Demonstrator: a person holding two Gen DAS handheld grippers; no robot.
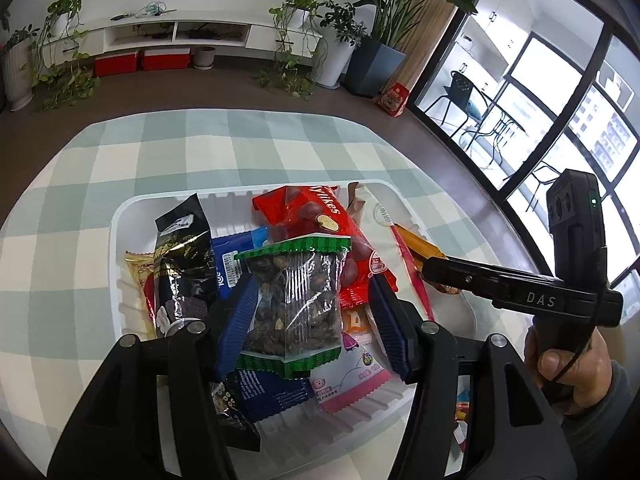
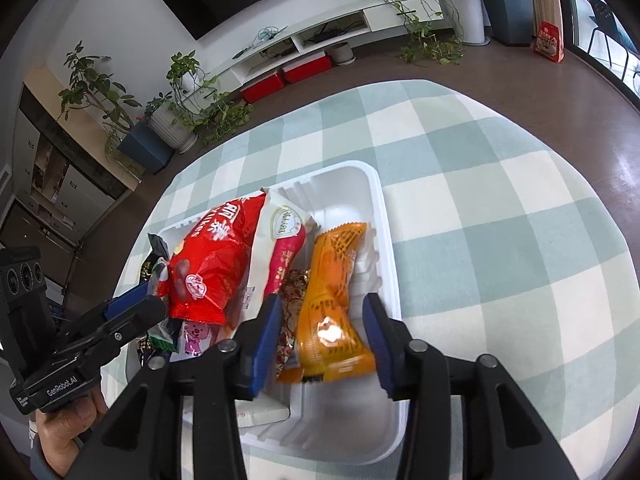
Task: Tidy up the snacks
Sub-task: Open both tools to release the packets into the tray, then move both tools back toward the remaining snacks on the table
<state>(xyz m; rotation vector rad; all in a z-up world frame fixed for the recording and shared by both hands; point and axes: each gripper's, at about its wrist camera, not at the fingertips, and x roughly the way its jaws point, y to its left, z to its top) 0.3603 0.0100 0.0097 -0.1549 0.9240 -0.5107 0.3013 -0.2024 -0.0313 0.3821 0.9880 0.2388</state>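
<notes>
A white tray (image 1: 120, 216) on the checked tablecloth holds several snack packets. In the left wrist view my left gripper (image 1: 312, 320) is open, its blue pads either side of a clear packet of dark nuts with green ends (image 1: 296, 304) that lies on the pile, not squeezed. A red packet (image 1: 308, 216) and a black packet (image 1: 184, 256) lie beside it. In the right wrist view my right gripper (image 2: 324, 340) is open over the tray's (image 2: 384, 216) right side, its pads either side of an orange packet (image 2: 332, 300). The red packet (image 2: 216, 264) lies to its left.
The checked tablecloth (image 2: 500, 240) runs on around the tray. Beyond the table are a brown floor, potted plants (image 1: 300, 40), a low white TV shelf (image 1: 180, 36) with red boxes and a glass wall on the right. Each gripper shows in the other's view.
</notes>
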